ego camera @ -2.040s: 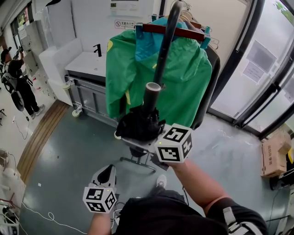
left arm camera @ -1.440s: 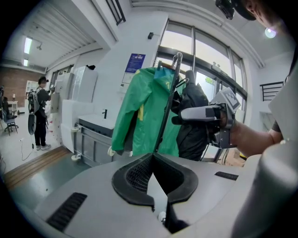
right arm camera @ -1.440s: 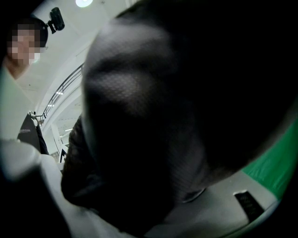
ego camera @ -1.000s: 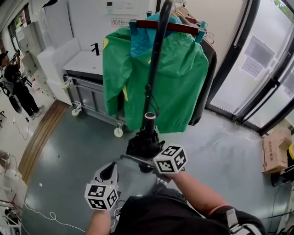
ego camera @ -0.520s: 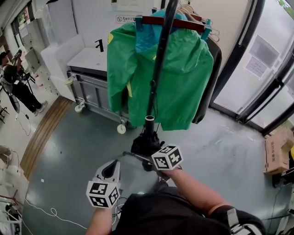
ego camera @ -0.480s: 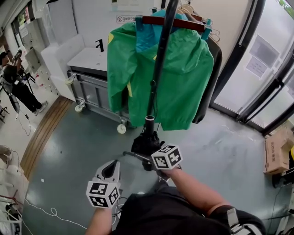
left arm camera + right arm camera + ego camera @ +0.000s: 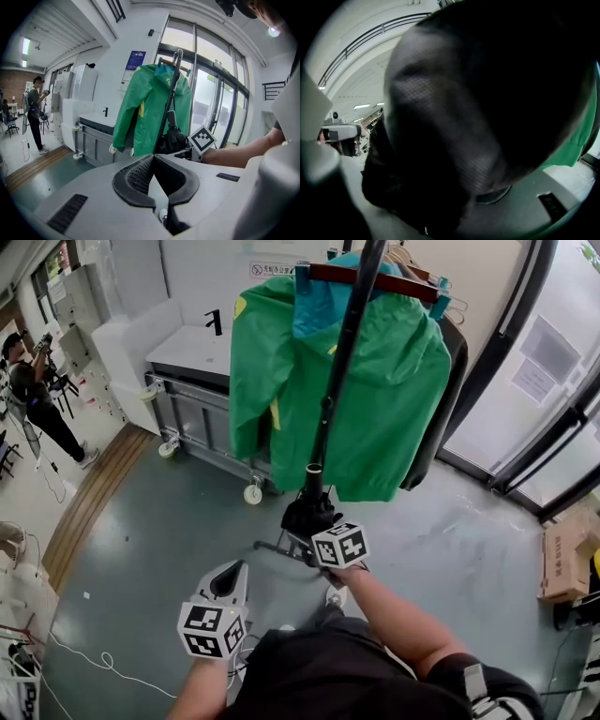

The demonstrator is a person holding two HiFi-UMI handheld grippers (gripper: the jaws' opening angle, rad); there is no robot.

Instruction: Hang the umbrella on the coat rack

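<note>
The right gripper had its fingers spread wide and clamped on the folded umbrella, handle up against the coat rack pole above them, probably to settle it there. The left gripper, fingers together and empty, waited aside. A green jacket crowded beyond; open floor lay below.

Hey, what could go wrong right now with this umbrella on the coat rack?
1. The right gripper grips the umbrella by its folded canopy, and its jaws have just eased wider. Whether the handle sits securely on the coat rack cannot be told. Released now, it might drop.
2. The shaft runs right in front of the green jacket. Tugging downward may snag it or tip the rack.
</note>
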